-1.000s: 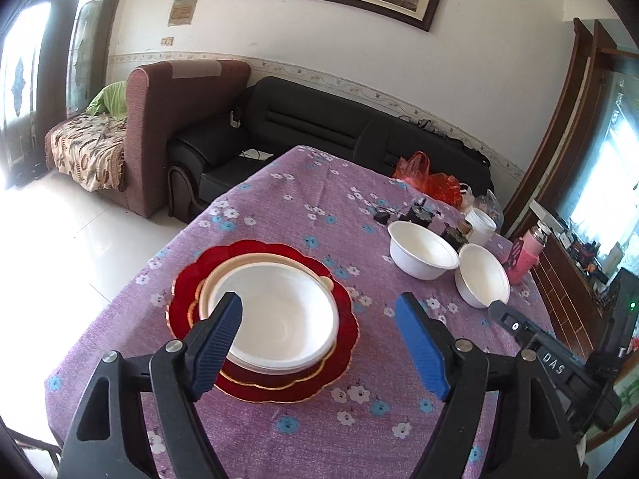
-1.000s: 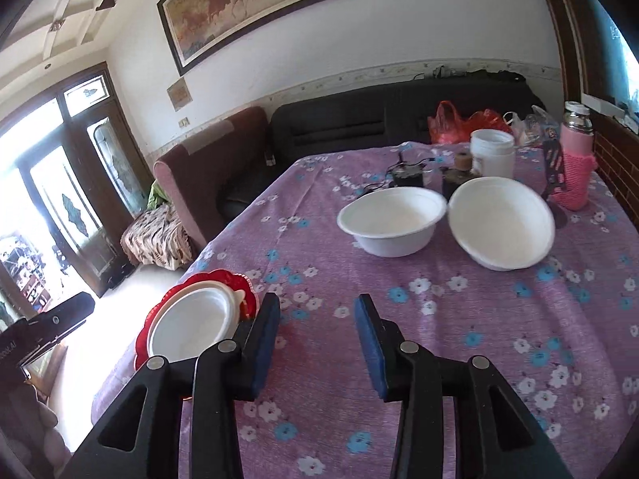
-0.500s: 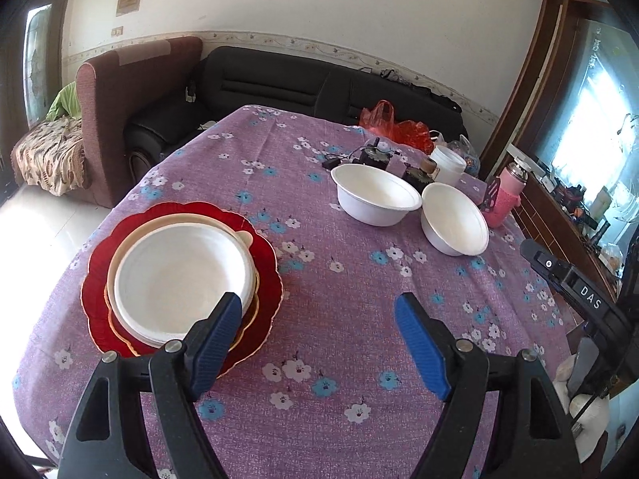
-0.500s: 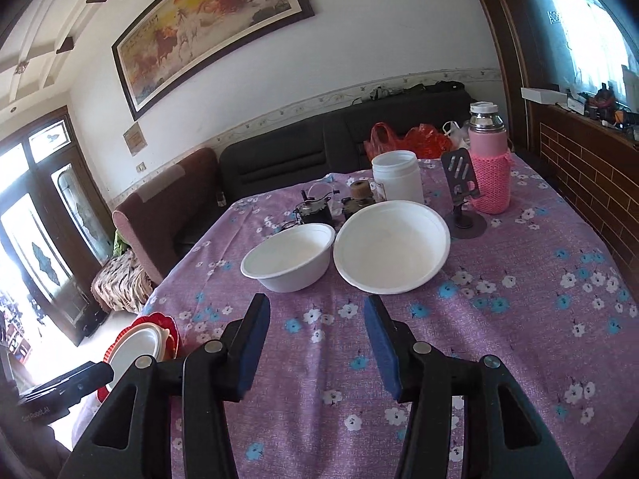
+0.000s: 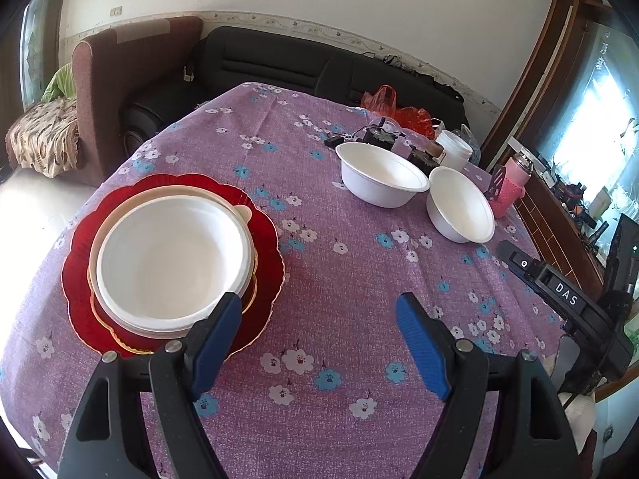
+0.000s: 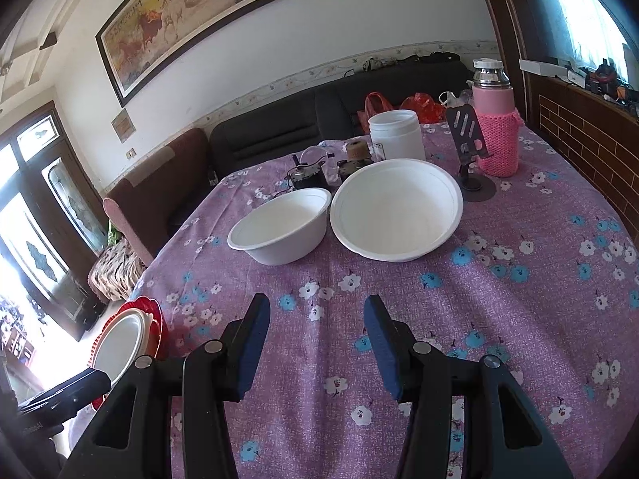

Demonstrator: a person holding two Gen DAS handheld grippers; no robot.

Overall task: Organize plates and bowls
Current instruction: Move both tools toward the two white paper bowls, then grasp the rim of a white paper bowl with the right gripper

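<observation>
A white bowl [image 5: 171,259] sits on a cream plate [image 5: 100,235], stacked on a red scalloped plate [image 5: 263,239] at the table's near left; the stack also shows in the right wrist view [image 6: 120,343]. Two more white bowls stand side by side farther back, one [image 5: 379,179] [image 6: 283,227] left of the other [image 5: 459,211] [image 6: 395,207]. My left gripper [image 5: 319,319] is open and empty, above the cloth just right of the stack. My right gripper [image 6: 315,319] is open and empty, short of the two bowls.
A purple flowered tablecloth [image 6: 519,299] covers the table. Behind the bowls stand a white jar [image 6: 395,131], a pink-sleeved flask [image 6: 495,127], a phone stand [image 6: 471,151], small dark items [image 6: 307,175] and red bags [image 5: 399,111]. Sofas [image 5: 259,68] lie beyond the far edge.
The left gripper has moved back left, so the plate stack fills more of its view. The right gripper has moved forward and right, closer to the two bowls. Both stay open.
</observation>
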